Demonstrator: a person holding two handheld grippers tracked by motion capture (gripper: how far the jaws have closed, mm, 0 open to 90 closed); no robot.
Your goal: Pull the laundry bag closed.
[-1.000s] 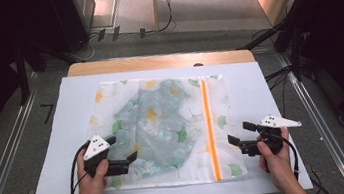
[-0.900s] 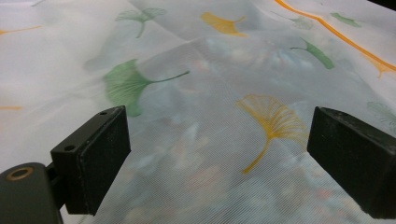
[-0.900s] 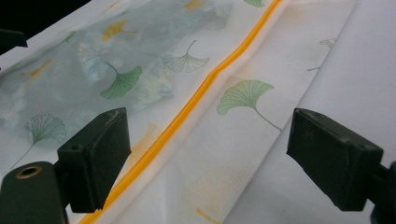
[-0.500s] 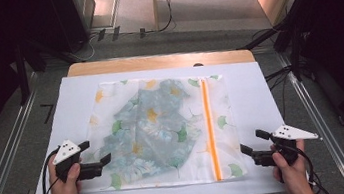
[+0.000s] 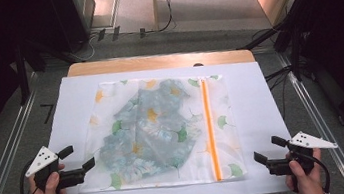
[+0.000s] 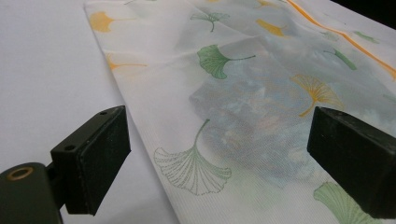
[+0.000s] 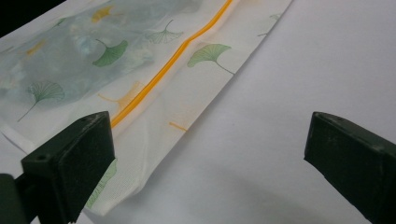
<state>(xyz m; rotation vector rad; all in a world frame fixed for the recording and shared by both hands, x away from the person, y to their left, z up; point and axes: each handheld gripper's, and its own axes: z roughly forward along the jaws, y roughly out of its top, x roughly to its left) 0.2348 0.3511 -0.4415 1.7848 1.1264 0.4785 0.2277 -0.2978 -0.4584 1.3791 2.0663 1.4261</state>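
A white mesh bag [image 5: 164,128] printed with green and yellow ginkgo leaves lies flat on the white table cover [image 5: 260,95]. An orange zipper [image 5: 210,127] runs along its right side, and a bluish patterned cloth [image 5: 151,127] shows through the mesh. My left gripper [image 5: 80,158] is open at the bag's near left corner, its jaws wide over the mesh [image 6: 224,121]. My right gripper [image 5: 270,149] is open to the right of the bag's near right corner [image 7: 140,177], above bare cover, holding nothing.
The white cover drapes a wooden table whose far edge [image 5: 155,61] shows. Metal rails [image 5: 6,154] run along both sides on the floor. Cables [image 5: 278,73] and dark equipment stands surround the table beyond its far edge.
Both hands have drawn back toward the near edge and outward, off the bag. The left gripper slid left, the right one went right and down. The bag has stayed flat.
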